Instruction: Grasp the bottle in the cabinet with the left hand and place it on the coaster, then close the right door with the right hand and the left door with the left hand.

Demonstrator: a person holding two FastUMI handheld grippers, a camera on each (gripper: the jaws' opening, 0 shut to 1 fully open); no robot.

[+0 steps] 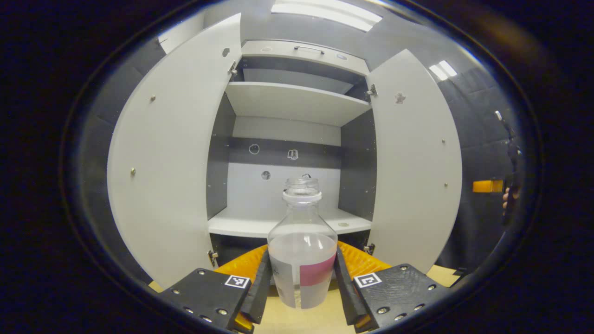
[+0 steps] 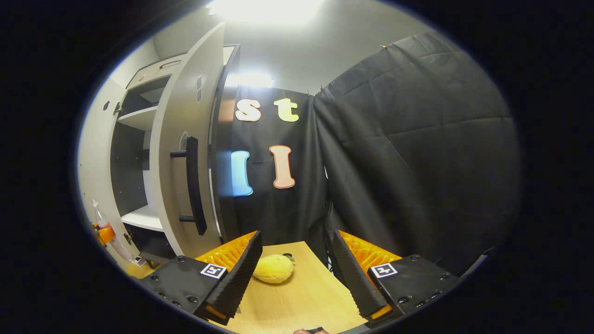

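Note:
A clear bottle with no cap, holding some liquid and wearing a pink and grey label, stands upright between the fingers of my left gripper. Both pads press on its sides. It is out in front of the white cabinet, over the wooden table. Both cabinet doors stand wide open, the left door and the right door. In the right gripper view my right gripper is open over the table, beside the right door's black handle. The bottle appears small at that view's far left.
A yellow soft object lies on the table ahead of the right gripper. Black cloth hangs behind and to the right. The cabinet has an upper shelf. A hand and an orange part show at the far right edge.

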